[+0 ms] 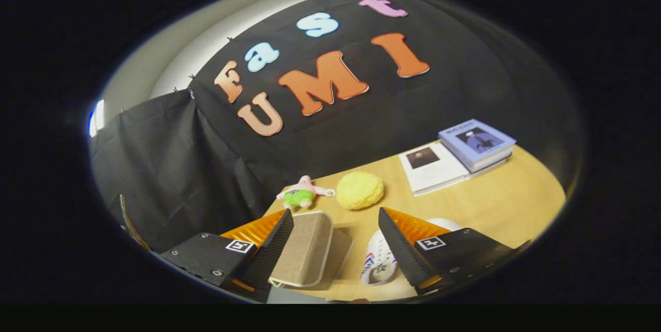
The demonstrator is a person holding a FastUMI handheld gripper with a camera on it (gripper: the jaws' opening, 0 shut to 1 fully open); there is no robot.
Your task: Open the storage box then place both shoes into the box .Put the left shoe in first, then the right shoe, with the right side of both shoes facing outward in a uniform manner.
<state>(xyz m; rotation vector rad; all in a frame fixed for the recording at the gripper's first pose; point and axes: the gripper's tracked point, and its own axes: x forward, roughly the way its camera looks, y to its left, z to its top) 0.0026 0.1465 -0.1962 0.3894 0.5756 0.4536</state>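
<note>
The claw hangs wide open over the tabletop, gripping nothing. A shoe lies on its side against the left finger; the other shoe sits by the right finger.

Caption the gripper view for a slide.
Open gripper above a wooden table, a tan-soled shoe and white sneaker between its fingers.

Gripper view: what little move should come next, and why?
Probably shift slightly left and close the fingers on the tan slab. They stand open, the slab lies between them close to the left finger, and the white shoe lies lower by the right one. Whether the slab belongs to the box, I cannot tell.
</note>
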